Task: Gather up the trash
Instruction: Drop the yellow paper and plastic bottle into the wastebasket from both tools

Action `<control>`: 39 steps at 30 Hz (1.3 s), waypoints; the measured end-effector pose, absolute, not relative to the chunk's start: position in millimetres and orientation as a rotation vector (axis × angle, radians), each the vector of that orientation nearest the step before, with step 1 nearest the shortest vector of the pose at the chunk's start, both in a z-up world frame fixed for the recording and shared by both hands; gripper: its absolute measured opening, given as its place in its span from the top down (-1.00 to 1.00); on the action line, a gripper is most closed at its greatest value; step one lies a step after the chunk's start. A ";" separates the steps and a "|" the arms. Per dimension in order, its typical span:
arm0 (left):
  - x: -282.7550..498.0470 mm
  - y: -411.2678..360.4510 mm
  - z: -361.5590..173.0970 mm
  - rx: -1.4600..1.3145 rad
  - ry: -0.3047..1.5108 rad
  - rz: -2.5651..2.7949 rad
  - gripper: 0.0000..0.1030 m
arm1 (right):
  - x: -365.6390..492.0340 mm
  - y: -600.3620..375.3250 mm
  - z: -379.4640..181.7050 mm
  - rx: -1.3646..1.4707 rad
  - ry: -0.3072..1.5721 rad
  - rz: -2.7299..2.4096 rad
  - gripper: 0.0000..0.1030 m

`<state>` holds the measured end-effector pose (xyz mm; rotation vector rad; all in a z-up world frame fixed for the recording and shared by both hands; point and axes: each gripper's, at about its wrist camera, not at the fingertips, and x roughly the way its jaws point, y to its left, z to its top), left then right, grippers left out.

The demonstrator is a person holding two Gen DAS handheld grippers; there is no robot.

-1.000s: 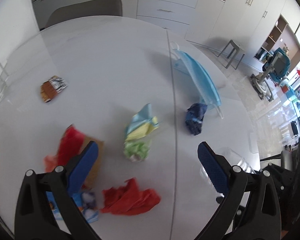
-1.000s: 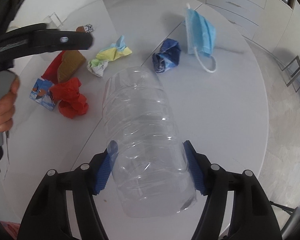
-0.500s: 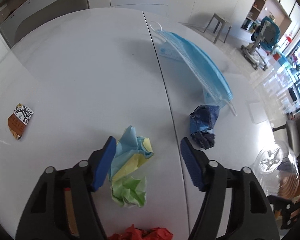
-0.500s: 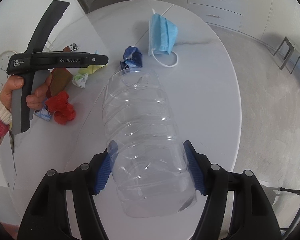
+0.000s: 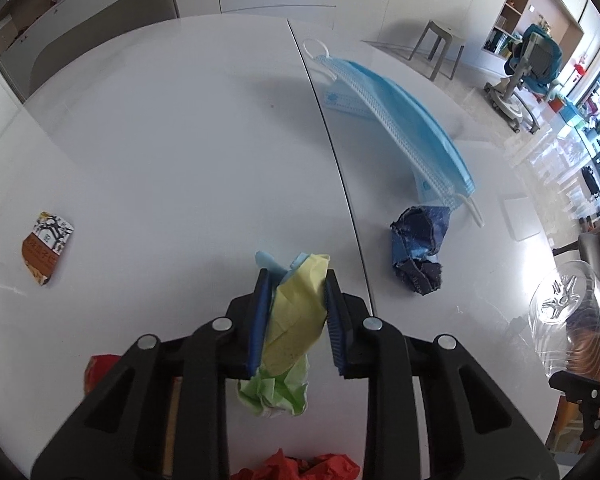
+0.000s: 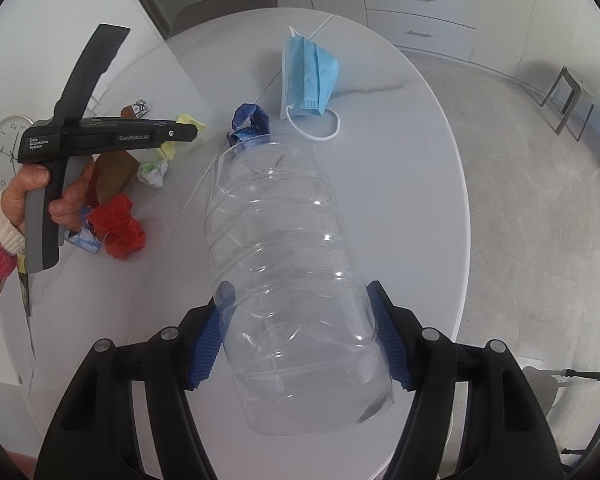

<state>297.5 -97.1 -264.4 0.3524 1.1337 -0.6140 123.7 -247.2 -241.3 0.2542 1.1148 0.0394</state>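
Left wrist view: left claw (image 5: 294,312) clamped tight on a crumpled paper wad (image 5: 290,332), yellow, green and light blue, pads pressing both sides, the green end hanging below the pads. Red paper (image 5: 300,468) at the bottom edge, just under the claw. White bench (image 5: 180,128) underneath. Dark blue crumpled wad (image 5: 418,250) to the right past the bench seam, blue face mask (image 5: 392,116) beyond it, nearly touching. Small brown-and-white wrapper (image 5: 46,246) well off to the left.

Right wrist view: right claw (image 6: 302,340) spread wide and gripping a clear plastic bottle (image 6: 292,280), pads on both sides of its body, bottle pointing away over the bench. Bottle hides much of the bench middle. Left of it: red paper, blue-white packet (image 6: 85,238), brown piece (image 6: 114,172). Farther off, mask and blue wad.
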 end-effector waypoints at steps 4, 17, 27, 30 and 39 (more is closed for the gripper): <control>283.0 -93.6 -236.4 0.340 1.093 -0.609 0.49 | 114.7 -251.1 -230.5 0.258 1.087 0.028 -0.32; 121.5 -136.9 -155.6 0.286 1.073 -0.693 0.49 | 10.4 -289.5 -181.1 0.261 1.019 -0.093 -0.32; -18.0 -198.1 -179.8 0.245 1.195 -0.861 0.49 | -107.8 -344.0 -185.7 0.323 1.049 -0.231 -0.32; -45.8 -224.2 -201.2 0.286 1.226 -0.888 0.49 | -130.0 -361.0 -190.0 0.337 1.062 -0.258 -0.32; -77.7 -250.4 -226.5 0.358 1.280 -0.834 -0.23 | -149.0 -388.6 -200.6 0.363 1.068 -0.269 -0.33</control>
